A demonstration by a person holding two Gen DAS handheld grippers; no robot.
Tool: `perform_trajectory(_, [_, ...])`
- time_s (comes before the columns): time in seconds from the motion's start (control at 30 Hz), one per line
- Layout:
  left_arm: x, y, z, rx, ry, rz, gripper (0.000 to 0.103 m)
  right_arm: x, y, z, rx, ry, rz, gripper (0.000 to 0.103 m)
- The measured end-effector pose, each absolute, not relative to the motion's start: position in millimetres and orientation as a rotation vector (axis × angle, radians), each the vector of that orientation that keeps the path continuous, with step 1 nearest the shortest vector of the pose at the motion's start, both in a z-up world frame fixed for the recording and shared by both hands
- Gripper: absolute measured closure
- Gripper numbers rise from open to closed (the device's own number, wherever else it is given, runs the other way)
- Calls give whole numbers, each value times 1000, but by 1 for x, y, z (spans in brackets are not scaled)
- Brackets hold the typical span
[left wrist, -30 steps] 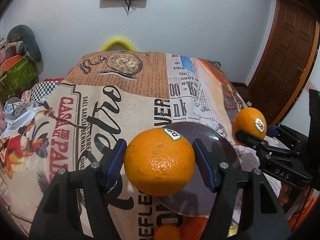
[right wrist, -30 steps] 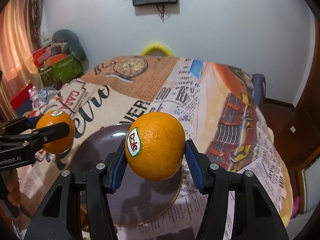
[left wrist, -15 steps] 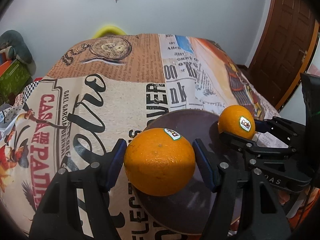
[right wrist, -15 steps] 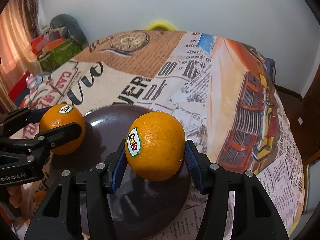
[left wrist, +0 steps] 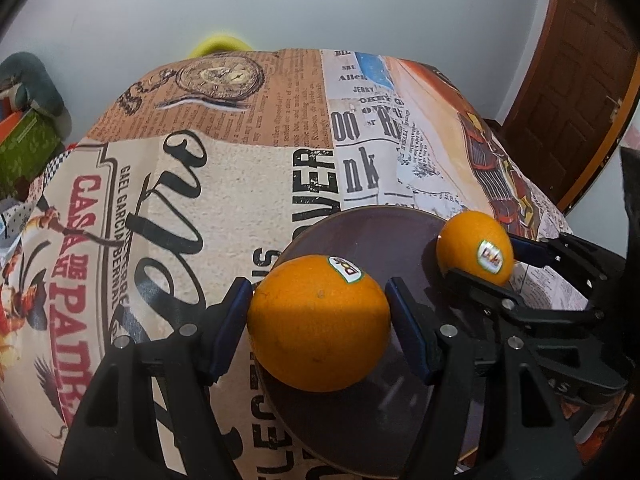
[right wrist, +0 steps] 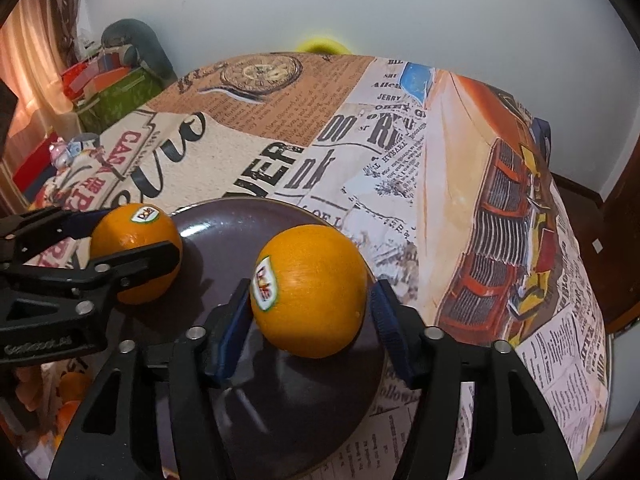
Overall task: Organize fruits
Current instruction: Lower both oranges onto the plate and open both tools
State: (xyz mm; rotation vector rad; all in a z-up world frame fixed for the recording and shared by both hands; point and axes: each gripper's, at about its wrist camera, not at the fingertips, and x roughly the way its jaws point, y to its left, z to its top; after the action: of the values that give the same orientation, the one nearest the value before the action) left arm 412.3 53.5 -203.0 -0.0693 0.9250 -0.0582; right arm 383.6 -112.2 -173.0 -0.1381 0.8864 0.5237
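The left gripper (left wrist: 319, 322) pinches a stickered orange (left wrist: 318, 322) over the left part of the dark plate (left wrist: 360, 236). To its right, the right gripper (right wrist: 310, 310) clamps a second orange (right wrist: 309, 290) above the same plate, on the printed tablecloth (right wrist: 400, 152).

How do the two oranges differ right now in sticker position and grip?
The left orange carries its sticker on top; the right orange shows its sticker on its side. The left gripper presses its orange on both sides; the right gripper shows a small gap at one pad. Both hang over the dark plate.
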Motion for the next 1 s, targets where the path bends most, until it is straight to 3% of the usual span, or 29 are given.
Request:
perform_trajectory(0.1, [403,55,-193,-95,884,-54,34,376,-115,-164,-144,861,531,40])
perform_trajectory(0.2, [393,53,-177,-73,836,-40,23,369,-117,-155,-151,839,521,40])
perform_trajectory(1.0, [242,47,-97,-5,730,6,22,231,-147,-72,-128,652,501,36])
